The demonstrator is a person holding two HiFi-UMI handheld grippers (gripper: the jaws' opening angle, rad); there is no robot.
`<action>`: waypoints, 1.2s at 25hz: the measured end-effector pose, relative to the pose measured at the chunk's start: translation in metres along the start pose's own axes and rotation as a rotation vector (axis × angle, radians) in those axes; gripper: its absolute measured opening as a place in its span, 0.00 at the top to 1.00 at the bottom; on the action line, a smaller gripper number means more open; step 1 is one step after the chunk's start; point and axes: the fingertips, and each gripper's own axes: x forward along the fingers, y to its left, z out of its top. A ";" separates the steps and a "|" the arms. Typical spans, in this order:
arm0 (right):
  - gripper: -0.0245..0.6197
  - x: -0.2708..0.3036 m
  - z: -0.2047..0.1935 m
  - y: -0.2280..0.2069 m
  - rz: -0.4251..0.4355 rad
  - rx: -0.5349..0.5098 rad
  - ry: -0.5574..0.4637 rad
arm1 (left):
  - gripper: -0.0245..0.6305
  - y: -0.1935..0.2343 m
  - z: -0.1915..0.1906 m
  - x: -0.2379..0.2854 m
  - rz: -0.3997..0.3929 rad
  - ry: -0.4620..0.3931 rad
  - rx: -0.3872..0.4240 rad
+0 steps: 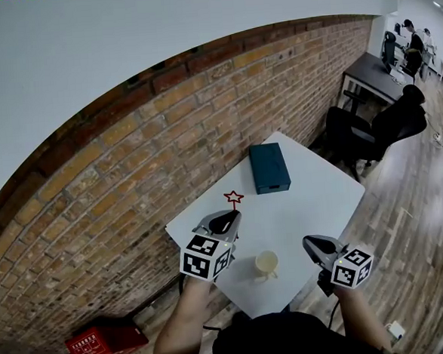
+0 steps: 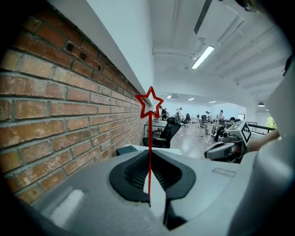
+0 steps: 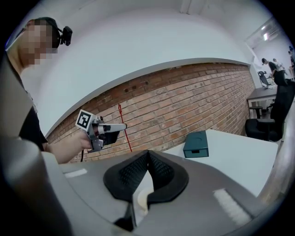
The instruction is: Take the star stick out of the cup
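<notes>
The red star stick [image 1: 233, 198] is out of the cup and stands upright in the air over the table's left edge. My left gripper [image 1: 230, 216] is shut on its thin stem, and the star [image 2: 149, 102] rises above the jaws of my left gripper [image 2: 149, 153]. The cream cup [image 1: 266, 264] sits on the white table [image 1: 314, 196] near its front edge, lower right of that gripper. My right gripper [image 1: 309, 242] hovers to the right of the cup, apart from it. In its own view my right gripper [image 3: 147, 152] is shut on nothing, with the cup [image 3: 139, 199] seen below the jaws.
A teal box [image 1: 269, 167] lies at the far side of the table. A brick wall [image 1: 131, 186] runs along the left. Black office chairs [image 1: 384, 127] and a dark desk [image 1: 372, 75] stand to the right. A red box [image 1: 104, 341] sits on the floor at lower left.
</notes>
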 end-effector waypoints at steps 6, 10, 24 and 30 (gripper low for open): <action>0.96 -0.011 -0.003 0.000 -0.002 -0.008 -0.019 | 0.94 0.016 -0.006 -0.024 0.071 -0.043 -0.035; 0.96 -0.020 -0.005 0.001 -0.014 0.006 -0.037 | 0.94 0.022 -0.014 -0.034 0.127 -0.054 -0.024; 0.96 -0.042 0.003 0.003 -0.026 -0.097 -0.088 | 0.94 0.028 -0.030 -0.045 0.179 -0.096 -0.119; 0.96 -0.049 -0.002 -0.007 -0.059 -0.092 -0.078 | 0.94 0.020 -0.028 -0.037 0.160 -0.088 -0.110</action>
